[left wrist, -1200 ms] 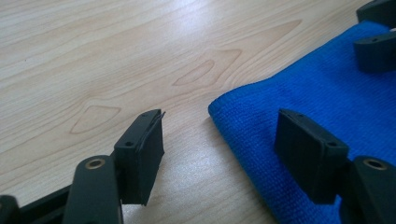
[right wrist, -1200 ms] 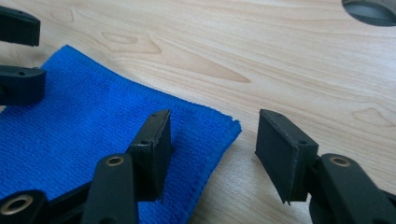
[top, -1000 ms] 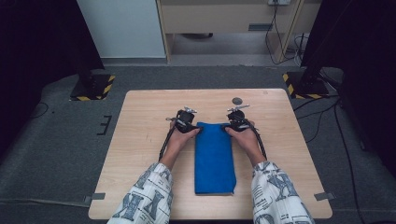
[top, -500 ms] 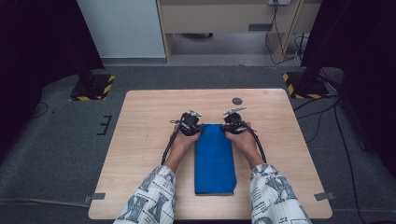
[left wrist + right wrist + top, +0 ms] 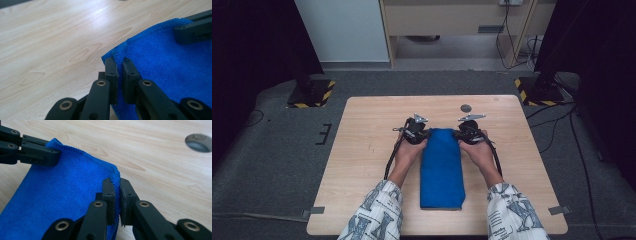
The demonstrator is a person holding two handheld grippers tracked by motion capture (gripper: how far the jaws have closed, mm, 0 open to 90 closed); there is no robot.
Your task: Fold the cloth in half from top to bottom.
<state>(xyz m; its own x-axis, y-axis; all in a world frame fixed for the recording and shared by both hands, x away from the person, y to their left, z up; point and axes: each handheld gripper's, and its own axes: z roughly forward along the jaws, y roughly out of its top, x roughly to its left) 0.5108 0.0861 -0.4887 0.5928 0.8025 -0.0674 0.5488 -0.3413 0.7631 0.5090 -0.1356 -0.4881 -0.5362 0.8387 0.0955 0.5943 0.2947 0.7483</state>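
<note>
A blue folded cloth (image 5: 441, 170) lies lengthwise on the wooden table (image 5: 367, 150). My left gripper (image 5: 428, 134) pinches its far left corner. In the left gripper view the jaws (image 5: 119, 62) have just been closing and now clamp the cloth's hem (image 5: 165, 67). My right gripper (image 5: 456, 134) holds the far right corner, and in the right gripper view its jaws (image 5: 117, 182) are shut on the cloth's edge (image 5: 62, 195). Each gripper view also shows the other gripper across the cloth: the right gripper (image 5: 195, 30) and the left gripper (image 5: 37, 151). Both far corners are raised slightly off the wood.
A small round hole (image 5: 466, 107) sits in the tabletop just beyond the right gripper, and the right gripper view shows this hole (image 5: 198, 143) too. Bare wood lies to the left, right and far side of the cloth. Two stands with striped bases (image 5: 312, 95) flank the table's far corners.
Both pairs of jaws have closed onto the cloth's far corners. The hands have risen a little, lifting the far edge slightly.
</note>
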